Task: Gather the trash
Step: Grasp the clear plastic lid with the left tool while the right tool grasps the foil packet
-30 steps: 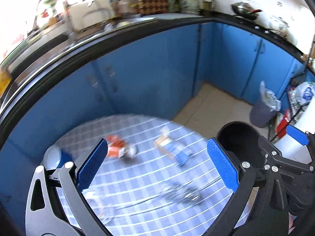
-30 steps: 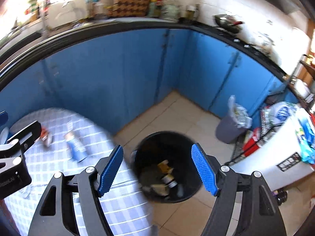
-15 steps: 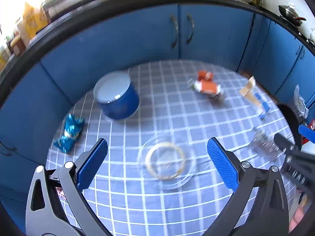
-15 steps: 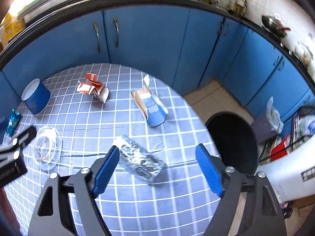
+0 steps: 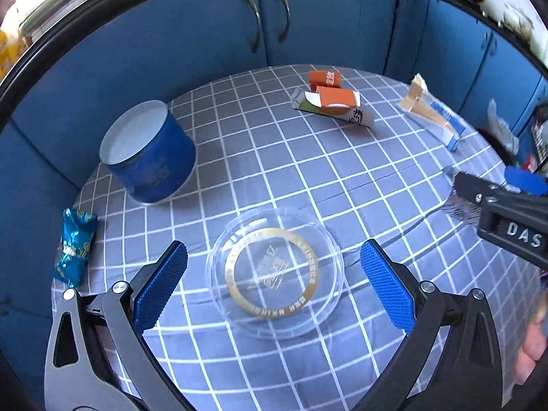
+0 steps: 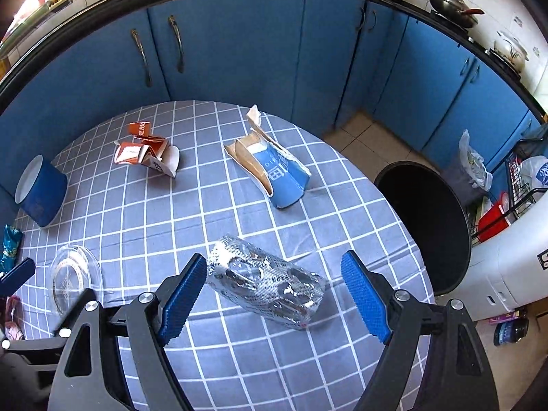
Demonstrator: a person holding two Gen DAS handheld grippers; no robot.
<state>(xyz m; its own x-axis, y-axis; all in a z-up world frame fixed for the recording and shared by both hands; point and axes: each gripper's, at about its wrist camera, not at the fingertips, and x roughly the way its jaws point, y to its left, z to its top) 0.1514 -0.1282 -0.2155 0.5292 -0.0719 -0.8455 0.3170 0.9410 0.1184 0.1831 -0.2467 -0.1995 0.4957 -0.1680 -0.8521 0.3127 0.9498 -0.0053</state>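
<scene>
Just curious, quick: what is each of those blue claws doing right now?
Left gripper: open, empty, over the clear plastic lid.
Right gripper: open, empty, around the foil blister pack.

I'm working in a home kitchen: blue base cabinets (image 6: 239, 41) under a dark countertop (image 6: 394, 0), a wok (image 6: 452, 3) by tiled wall, a checked-cloth table (image 6: 171, 212).

Both cameras look down from above, near the table (image 5: 260, 157), toward the blue cabinets (image 6: 239, 44). The left view sits more left; the right reaches the bin (image 6: 424, 226). Both share the clear lid (image 5: 274, 270).
</scene>
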